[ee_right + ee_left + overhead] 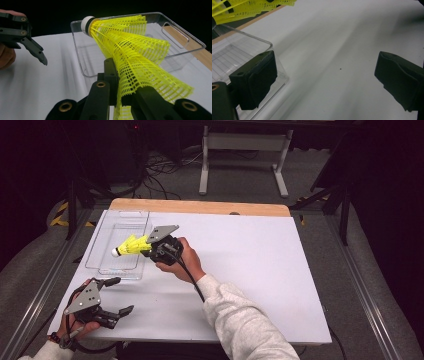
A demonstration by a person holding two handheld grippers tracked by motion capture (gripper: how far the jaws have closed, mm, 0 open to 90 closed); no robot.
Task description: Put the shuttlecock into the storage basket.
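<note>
Your high view looks forward and down over the worktop [250, 270]; both gripper views sit close, sharing the clear tray [185, 47] at its far-left corner.

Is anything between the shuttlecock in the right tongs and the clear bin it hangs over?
Nothing visible. The shuttlecock, pinched by its skirt in the right tongs, hangs over the open-topped bin, which looks empty. The left tongs sit open, off to the bin's near side.

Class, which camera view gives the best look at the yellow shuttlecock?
The right gripper view: the shuttlecock is close, with its mesh skirt and white cork plain, pinched in the right tongs. The high view shows it small over the clear tray; the left gripper view catches just its skirt edge.
</note>
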